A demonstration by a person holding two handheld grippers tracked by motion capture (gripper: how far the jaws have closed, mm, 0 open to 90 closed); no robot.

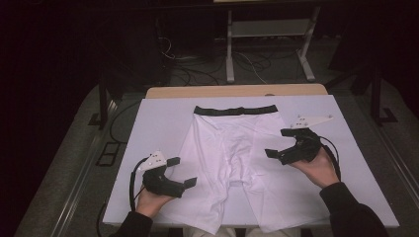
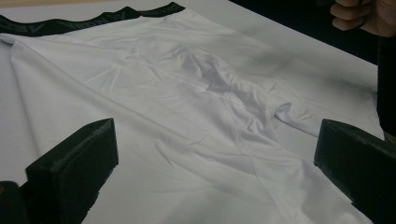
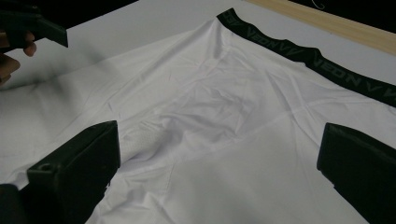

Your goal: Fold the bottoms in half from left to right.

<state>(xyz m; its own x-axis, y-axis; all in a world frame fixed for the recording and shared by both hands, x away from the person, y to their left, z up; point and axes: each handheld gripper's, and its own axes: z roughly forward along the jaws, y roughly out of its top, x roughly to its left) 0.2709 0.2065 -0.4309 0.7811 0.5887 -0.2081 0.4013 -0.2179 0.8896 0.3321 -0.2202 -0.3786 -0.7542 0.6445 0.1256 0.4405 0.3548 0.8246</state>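
Shorts (image 1: 232,158), white with a black waistband (image 1: 235,110), lie flat in the middle of the white board (image 1: 346,163), waistband toward the far edge, both legs running down to the near edge and hanging just over it. And both tools are poised! The left gripper (image 1: 179,172) hovers over the outer side of the left leg, near the near-left corner, jaws wide apart and holding nothing. The right gripper (image 1: 280,143) sits higher up the board, over the right hip of the garment, jaws also spread, empty.

From the left gripper view you can see the cloth (image 2: 196,116) stretching away between the two black jaws, a ridge of wrinkles at the crotch seam. The right gripper view shows the same fabric (image 3: 224,116) with the lettered waistband (image 3: 317,58) off toward the far edge.

This looks like the set-up for a fold, I'd say, and the grab is what matters now. Each jaw pair wants to come down at the very edge of the fabric, one jaw sliding under so both layers are pinched, not just the top one. Thin, slippery stuff like this will slide out of a shallow bite. Better to take hem and hip on the same side, lift together, and keep the cloth taut so the crease lands straight.
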